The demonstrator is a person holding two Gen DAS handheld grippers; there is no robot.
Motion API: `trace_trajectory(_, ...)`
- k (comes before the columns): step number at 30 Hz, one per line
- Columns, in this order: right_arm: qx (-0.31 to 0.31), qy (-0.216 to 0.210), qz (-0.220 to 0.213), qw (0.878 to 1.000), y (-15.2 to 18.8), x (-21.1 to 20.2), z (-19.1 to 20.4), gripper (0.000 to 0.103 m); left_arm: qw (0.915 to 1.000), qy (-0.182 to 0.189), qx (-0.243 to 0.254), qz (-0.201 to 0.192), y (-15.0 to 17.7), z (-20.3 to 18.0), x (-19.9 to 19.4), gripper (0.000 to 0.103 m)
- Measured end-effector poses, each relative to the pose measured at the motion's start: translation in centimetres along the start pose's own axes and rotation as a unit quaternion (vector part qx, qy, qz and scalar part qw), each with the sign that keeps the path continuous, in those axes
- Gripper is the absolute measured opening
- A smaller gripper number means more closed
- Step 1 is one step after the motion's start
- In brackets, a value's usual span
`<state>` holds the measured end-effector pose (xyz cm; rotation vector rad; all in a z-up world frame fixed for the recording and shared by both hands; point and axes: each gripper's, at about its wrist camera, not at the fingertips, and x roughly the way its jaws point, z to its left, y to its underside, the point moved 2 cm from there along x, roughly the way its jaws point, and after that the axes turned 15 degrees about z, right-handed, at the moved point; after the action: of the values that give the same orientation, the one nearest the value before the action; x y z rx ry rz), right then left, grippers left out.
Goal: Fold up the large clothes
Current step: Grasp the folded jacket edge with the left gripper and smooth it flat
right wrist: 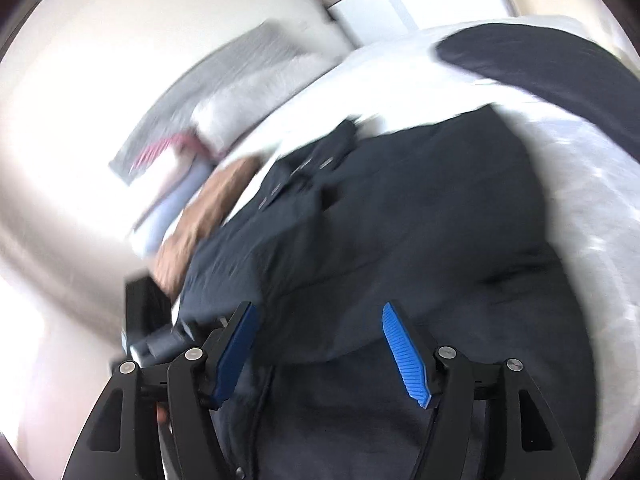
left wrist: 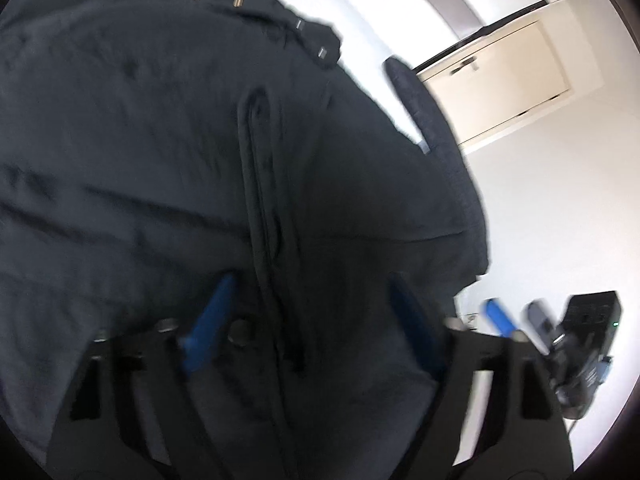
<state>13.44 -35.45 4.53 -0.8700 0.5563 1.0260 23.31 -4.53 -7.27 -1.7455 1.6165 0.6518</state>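
A large dark navy coat [left wrist: 160, 140] with metal snaps [left wrist: 238, 1] lies spread on a white bed [right wrist: 400, 80]. My left gripper [left wrist: 312, 316] hovers low over it, jaws apart; a raised seam fold [left wrist: 260, 200] runs between the blue pads without being pinched. My right gripper [right wrist: 320, 344] is open over the coat [right wrist: 400, 220] near its lower edge, with nothing gripped. The left wrist view shows the right gripper [left wrist: 520, 316] at the lower right, off the coat's edge. Both views are blurred.
A dark strip of fabric [left wrist: 416, 100] lies beyond the coat's right side. A cream cabinet with drawers [left wrist: 500, 80] stands on the pale floor. A white fluffy cushion [right wrist: 256, 96], a brown item [right wrist: 220, 208] and more dark fabric [right wrist: 540, 64] lie on the bed.
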Motion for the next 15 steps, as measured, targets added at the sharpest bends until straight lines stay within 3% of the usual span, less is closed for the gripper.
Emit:
trace_trajectory(2,0.039,0.008,-0.026,0.999,-0.3,-1.6,-2.2,0.067,0.9993,-0.037,0.002,-0.003,0.0,-0.8,0.5,0.022)
trace_trajectory(3,0.061,0.010,-0.043,0.997,-0.5,-2.4,-3.5,0.067,0.9982,-0.058,0.017,-0.006,-0.1,-1.6,0.4,0.011)
trace_trajectory(5,0.099,0.016,-0.071,0.992,-0.8,-3.7,-5.6,0.067,0.9899,-0.115,0.073,-0.040,0.0,-4.2,-1.0,0.008)
trace_trajectory(8,0.141,0.032,-0.104,0.984,-0.8,-5.4,-8.0,0.067,0.9729,-0.149,0.142,-0.106,-0.4,-8.2,-4.4,0.007)
trace_trajectory(11,0.162,0.055,-0.117,0.978,-1.1,-5.5,-9.5,0.067,0.9600,-0.170,0.151,-0.164,-1.8,-10.0,-8.1,0.007)
trace_trajectory(15,0.149,0.115,-0.097,0.977,-1.3,-4.1,-9.6,0.067,0.9470,-0.207,0.126,-0.211,-4.0,-8.1,-10.6,0.007)
